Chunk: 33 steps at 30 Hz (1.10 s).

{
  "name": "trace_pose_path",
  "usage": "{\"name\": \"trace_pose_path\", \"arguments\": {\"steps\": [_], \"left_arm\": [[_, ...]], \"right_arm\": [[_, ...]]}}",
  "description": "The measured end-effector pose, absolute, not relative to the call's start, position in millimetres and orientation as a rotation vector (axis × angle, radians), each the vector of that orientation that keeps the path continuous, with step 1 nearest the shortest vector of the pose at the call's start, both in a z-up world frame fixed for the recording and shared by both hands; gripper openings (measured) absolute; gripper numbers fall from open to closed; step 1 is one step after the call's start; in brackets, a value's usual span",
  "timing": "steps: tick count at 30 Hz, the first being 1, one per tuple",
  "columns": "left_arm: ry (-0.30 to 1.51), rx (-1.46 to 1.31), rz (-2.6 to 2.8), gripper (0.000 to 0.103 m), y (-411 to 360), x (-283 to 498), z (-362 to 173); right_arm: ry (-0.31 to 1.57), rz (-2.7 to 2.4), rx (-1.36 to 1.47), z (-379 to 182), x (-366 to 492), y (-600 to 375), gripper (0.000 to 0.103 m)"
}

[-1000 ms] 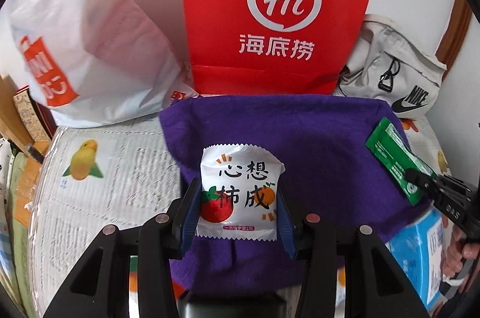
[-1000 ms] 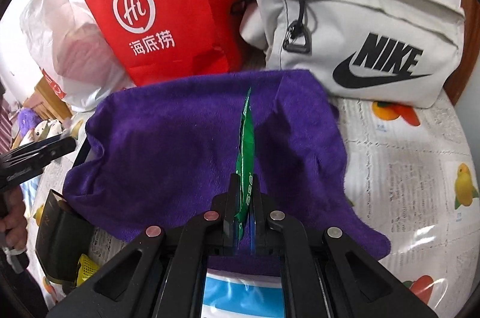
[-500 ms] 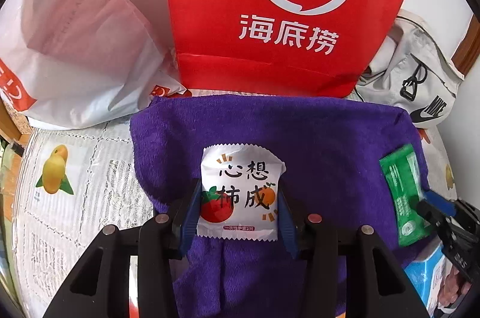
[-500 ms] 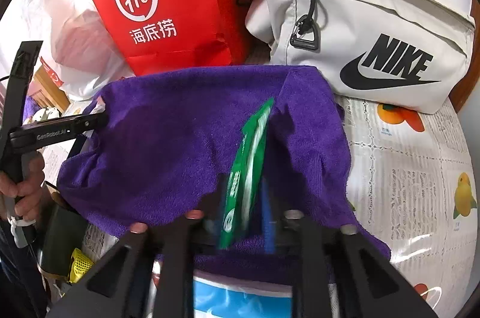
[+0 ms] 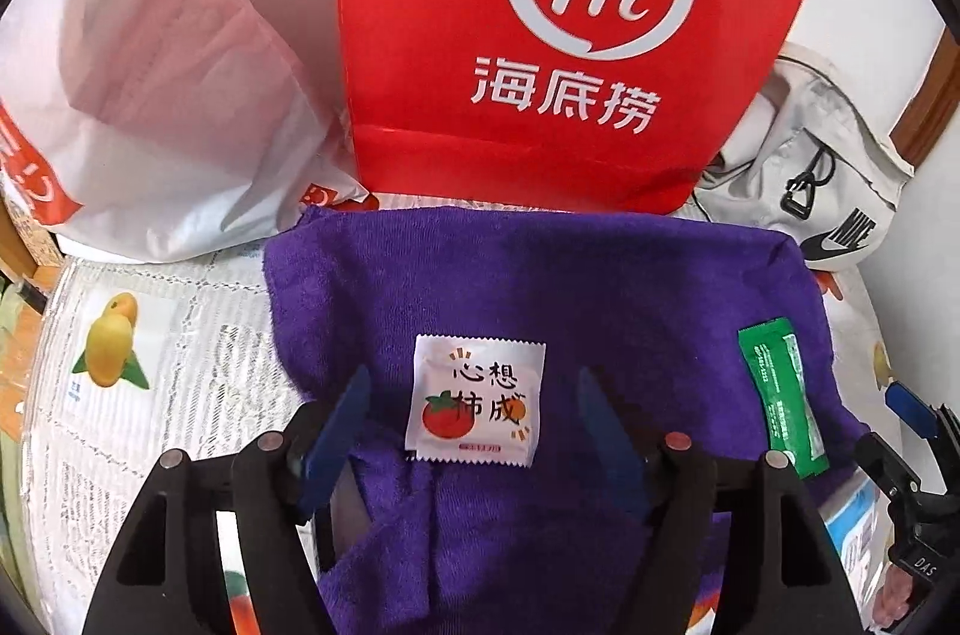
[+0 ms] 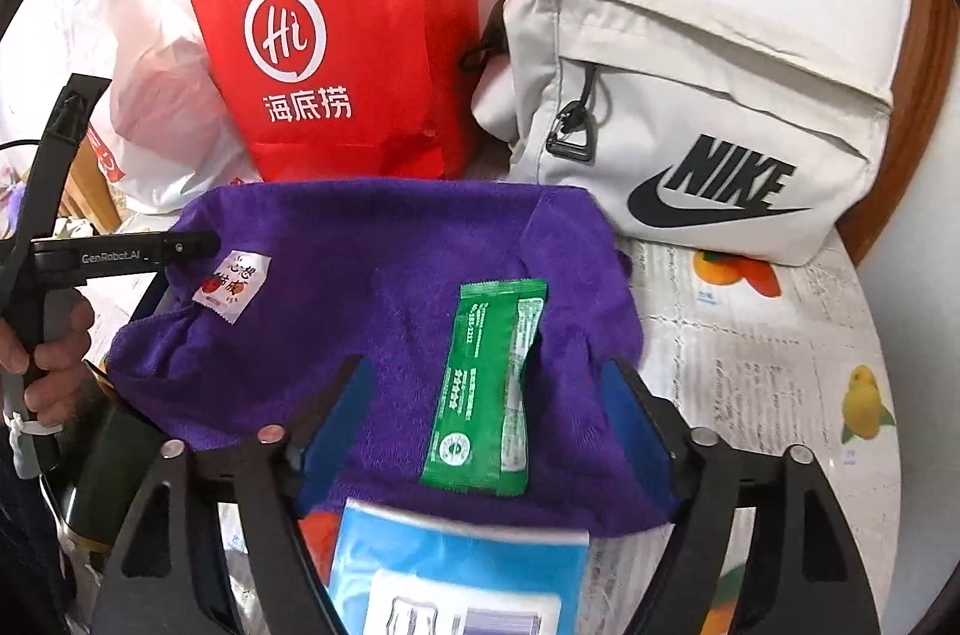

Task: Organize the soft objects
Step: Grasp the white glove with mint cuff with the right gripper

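Note:
A purple towel (image 5: 540, 287) lies spread on the table; it also shows in the right wrist view (image 6: 360, 275). A white snack packet with a persimmon print (image 5: 477, 401) lies flat on it, between the open jaws of my left gripper (image 5: 474, 404), untouched by the fingers. A green packet (image 6: 489, 383) lies flat on the towel's right part, between the open jaws of my right gripper (image 6: 486, 395). The green packet (image 5: 780, 389) also shows in the left wrist view, and the white packet (image 6: 233, 286) in the right wrist view.
A red paper bag (image 5: 570, 35), a white plastic bag (image 5: 150, 95) and a beige Nike pouch (image 6: 690, 125) stand behind the towel. A blue pack (image 6: 456, 569) lies at the towel's near edge. The tablecloth (image 6: 780, 365) has fruit prints.
Both grippers have opened. The white packet and the green packet were let go and now lie flat on the purple towel. Both grippers moved forward over the towel.

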State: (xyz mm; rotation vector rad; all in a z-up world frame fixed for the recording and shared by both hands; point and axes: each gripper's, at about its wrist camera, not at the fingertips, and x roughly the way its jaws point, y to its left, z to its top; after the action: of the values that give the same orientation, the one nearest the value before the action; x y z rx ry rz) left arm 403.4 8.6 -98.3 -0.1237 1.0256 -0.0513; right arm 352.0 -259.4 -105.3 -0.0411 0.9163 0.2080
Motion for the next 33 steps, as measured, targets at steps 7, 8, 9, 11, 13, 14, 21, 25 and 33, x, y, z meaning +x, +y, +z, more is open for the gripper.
{"name": "trace_pose_path", "arguments": {"steps": [7, 8, 9, 11, 13, 14, 21, 25, 33], "left_arm": [[0.982, -0.120, -0.045, 0.070, 17, 373, -79], [0.956, -0.117, -0.049, 0.070, 19, 364, -73], [0.945, -0.114, -0.045, 0.070, 19, 360, -69], [0.932, -0.112, -0.041, 0.070, 21, 346, -60], [0.926, -0.126, -0.049, 0.070, 25, 332, -52], [0.924, -0.133, -0.051, 0.070, 27, 325, -48], [0.943, -0.139, -0.071, 0.070, 32, 274, -37], [0.943, -0.156, -0.086, 0.070, 38, 238, -36], [0.959, -0.172, -0.067, 0.070, 56, 187, -55]], "right_arm": [[0.921, 0.164, -0.116, -89, 323, -247, 0.080], [0.908, 0.180, -0.116, -87, 317, -246, 0.080], [0.892, 0.194, -0.105, -84, 310, -245, 0.080], [0.883, 0.204, -0.090, -81, 304, -245, 0.080], [0.878, 0.231, -0.061, -76, 290, -243, 0.080], [0.875, 0.233, -0.044, -73, 279, -242, 0.080], [0.876, 0.245, 0.069, -65, 238, -249, 0.080], [0.886, 0.261, 0.103, -62, 209, -247, 0.080], [0.894, 0.383, 0.089, -71, 159, -211, 0.080]]}}
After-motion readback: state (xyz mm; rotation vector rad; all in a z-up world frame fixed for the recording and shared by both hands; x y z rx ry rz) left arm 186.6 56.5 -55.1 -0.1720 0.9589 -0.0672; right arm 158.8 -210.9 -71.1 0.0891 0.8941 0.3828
